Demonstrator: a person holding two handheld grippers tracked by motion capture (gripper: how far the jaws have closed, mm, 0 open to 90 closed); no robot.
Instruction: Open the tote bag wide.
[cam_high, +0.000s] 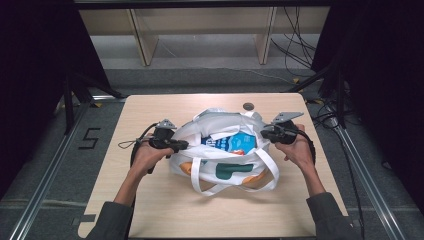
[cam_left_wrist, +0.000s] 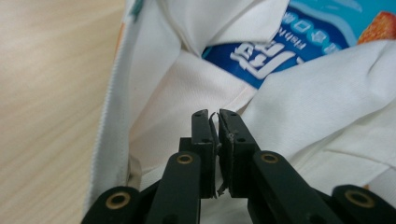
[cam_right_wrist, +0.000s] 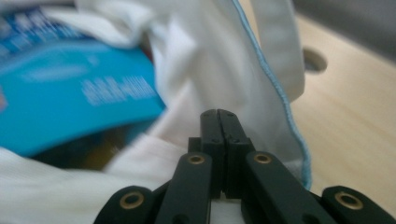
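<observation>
Bag: the white tote bag lies mid-desk, mouth up, a blue snack packet inside.
Left claw: pinched on the bag's left rim.
Right claw: clamped on the right rim.
Axis: the mouth runs between your 2 claws; each hand is nearest its own side.

We see a white tote bag at the centre of the wooden table, mouth open, a blue packet inside. Our left gripper meets the bag's rim at nine o'clock; our right gripper meets it at three o'clock. Bag handles trail toward six o'clock. A round hole in the table sits at twelve o'clock, just beyond the bag. Orange shows through the fabric low on the bag.
</observation>
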